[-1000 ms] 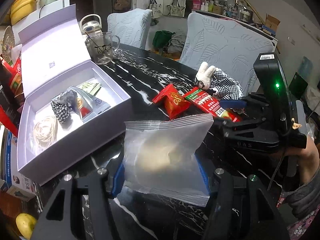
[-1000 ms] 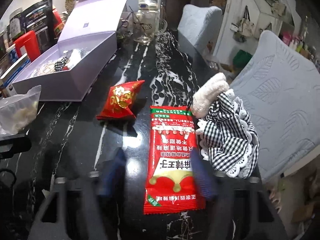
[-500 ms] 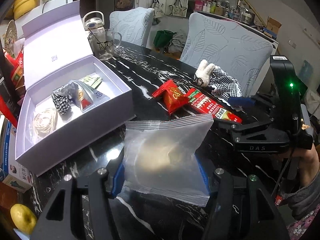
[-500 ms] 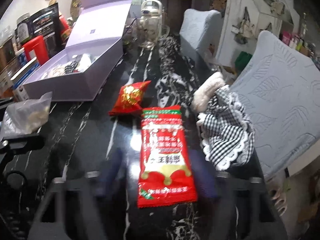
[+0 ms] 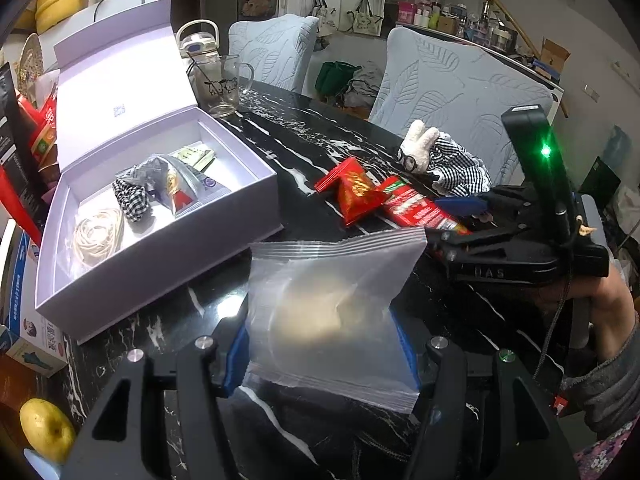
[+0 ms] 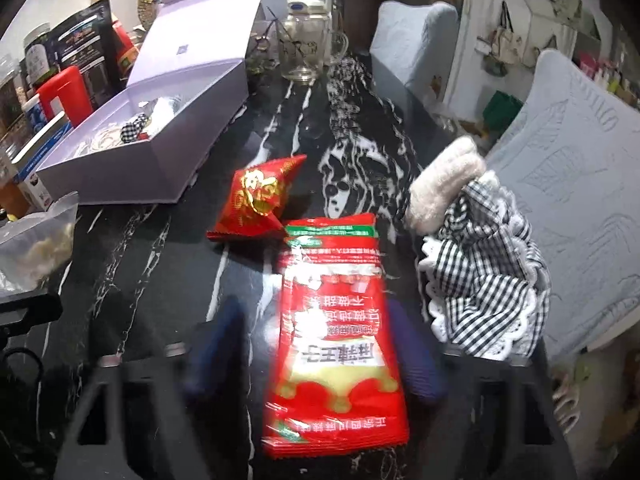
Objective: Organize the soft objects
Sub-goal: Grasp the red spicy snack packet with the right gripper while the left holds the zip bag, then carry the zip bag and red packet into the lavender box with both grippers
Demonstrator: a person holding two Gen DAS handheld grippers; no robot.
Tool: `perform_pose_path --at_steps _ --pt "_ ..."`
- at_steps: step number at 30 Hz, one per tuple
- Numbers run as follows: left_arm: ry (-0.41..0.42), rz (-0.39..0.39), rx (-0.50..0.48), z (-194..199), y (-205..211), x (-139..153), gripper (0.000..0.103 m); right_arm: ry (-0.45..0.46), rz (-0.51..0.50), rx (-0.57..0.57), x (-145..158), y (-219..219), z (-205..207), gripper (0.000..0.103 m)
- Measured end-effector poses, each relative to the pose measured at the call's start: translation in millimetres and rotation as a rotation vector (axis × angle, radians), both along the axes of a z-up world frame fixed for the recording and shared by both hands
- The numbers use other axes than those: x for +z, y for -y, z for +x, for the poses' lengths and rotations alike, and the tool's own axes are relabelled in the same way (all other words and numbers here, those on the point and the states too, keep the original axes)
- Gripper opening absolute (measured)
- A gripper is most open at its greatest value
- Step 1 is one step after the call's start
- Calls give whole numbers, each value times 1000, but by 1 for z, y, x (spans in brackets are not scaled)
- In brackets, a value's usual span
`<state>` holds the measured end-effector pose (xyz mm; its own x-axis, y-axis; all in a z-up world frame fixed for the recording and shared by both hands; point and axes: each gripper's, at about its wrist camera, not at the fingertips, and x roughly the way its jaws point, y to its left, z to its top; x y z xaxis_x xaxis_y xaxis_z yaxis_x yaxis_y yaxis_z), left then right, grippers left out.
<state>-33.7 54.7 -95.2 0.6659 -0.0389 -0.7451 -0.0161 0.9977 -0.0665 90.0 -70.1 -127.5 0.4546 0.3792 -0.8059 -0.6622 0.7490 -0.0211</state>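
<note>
on the black table (image 5: 304, 148) sits the big open box (image 5: 160, 216), with soft bits already inside. next in size is the clear bag (image 5: 332, 312). the left gripper (image 5: 324, 356) is squeezing it by its bottom, blue pads on each side, and its zip top stands up, tipped a little to the right. it looks light, squashy and a bit slippery, so the low, firm hold seems best. the red packet (image 6: 340, 344) lies flat, its long way running straight out from the right gripper (image 6: 316, 352), whose fingers are spread wide on both sides, not pinching it. it looks thin and crinkly; grab it by the near end.
</note>
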Motion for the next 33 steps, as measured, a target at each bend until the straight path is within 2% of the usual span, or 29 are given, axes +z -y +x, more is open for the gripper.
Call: perform_pose_path --at_steps 5,14,25,33 --pt "3 0 0 -2 0 1 59 -5 -3 7 3 1 -9 46" --pt "10 -7 -9 -4 0 3 59 -41 25 -1 8 25 -36 45" --pt "0 -25 -14 -9 5 7 59 -95 149 -25 23 53 -61 45" --pt "39 -13 9 -16 5 24 59 -112 241 38 41 46 -68 45"
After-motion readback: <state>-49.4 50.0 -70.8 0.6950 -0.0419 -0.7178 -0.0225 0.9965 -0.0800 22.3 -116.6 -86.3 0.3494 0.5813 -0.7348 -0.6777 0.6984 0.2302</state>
